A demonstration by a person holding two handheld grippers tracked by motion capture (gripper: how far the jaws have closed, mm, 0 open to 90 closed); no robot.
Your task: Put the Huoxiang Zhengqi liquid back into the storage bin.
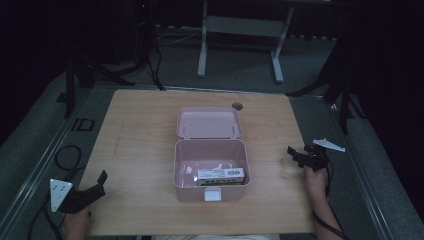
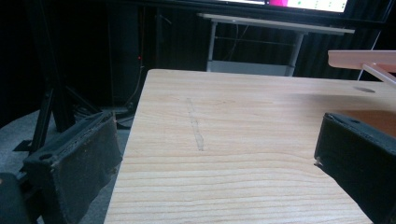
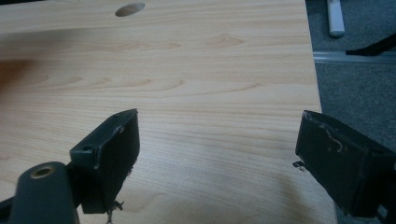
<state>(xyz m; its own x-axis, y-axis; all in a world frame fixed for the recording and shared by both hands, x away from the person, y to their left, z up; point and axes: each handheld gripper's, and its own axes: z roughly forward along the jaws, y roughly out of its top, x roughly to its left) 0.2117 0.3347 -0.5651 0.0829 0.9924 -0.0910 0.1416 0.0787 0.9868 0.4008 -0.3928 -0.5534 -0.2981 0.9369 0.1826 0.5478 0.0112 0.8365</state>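
Note:
A pink plastic box (image 1: 211, 172) stands open in the middle of the wooden table (image 1: 140, 145), its lid (image 1: 208, 122) folded back flat behind it. Inside lies a small white carton (image 1: 220, 175) against the near wall. My left gripper (image 1: 95, 186) rests at the table's near left corner, open, with nothing between its jaws; its own view looks along bare wood between the jaws (image 2: 215, 154). At the right edge of the table my right gripper (image 1: 298, 155) is open over bare wood (image 3: 217, 140), also holding nothing.
A round cable hole (image 1: 237, 105) sits at the table's back edge behind the lid. A white desk frame (image 1: 240, 30) and dark stands are on the floor beyond. Cables (image 1: 65, 155) trail on the floor at the left.

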